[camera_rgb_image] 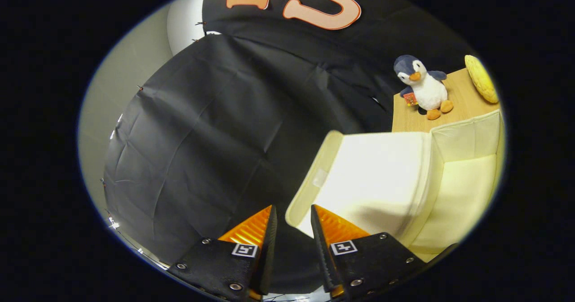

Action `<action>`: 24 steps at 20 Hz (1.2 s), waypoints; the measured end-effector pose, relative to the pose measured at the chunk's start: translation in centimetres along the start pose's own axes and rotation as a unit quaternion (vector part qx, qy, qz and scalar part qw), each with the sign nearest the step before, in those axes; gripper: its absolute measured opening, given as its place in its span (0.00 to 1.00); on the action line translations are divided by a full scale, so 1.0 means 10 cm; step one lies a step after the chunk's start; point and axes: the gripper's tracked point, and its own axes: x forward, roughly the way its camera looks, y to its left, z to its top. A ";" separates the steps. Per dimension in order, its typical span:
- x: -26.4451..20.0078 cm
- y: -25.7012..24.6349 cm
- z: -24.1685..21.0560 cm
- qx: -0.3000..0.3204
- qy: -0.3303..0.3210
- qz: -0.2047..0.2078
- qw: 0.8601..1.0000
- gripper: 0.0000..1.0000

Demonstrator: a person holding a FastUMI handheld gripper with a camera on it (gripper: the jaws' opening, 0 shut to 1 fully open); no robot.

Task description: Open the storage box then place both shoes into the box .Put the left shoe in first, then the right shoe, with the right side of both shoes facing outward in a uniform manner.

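Note:
A cream fabric storage box (467,194) sits to the right, beyond my fingers, on a wooden surface. Its lid (377,176) is swung up and stands tilted, with its pale inner face towards me. My gripper (293,210) is at the lid's near corner. That corner pokes into the gap between the fingers, close to the right finger, while a dark gap separates it from the left one. The fingers stand apart, so the gripper is open. What I can see of the box's inside holds nothing.
A plush penguin (422,88) stands on the wooden tabletop (467,106) behind the box, with a yellow cushion-like thing (481,79) beside it. Black cloth (215,135) hangs to the left and ahead, and a pale wall (121,77) shows beyond it.

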 end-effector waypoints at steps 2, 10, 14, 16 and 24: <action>-0.19 -0.08 0.09 -0.023 -0.020 -0.016 0.999 0.55; -1.35 -0.66 0.61 -0.117 -0.132 -0.117 0.977 0.87; -2.04 -0.86 0.79 -0.164 -0.175 -0.164 0.957 0.91; -2.40 -1.07 0.89 -0.194 -0.199 -0.207 0.938 0.95; -3.38 -2.09 0.74 -0.226 -0.219 -0.368 0.875 0.98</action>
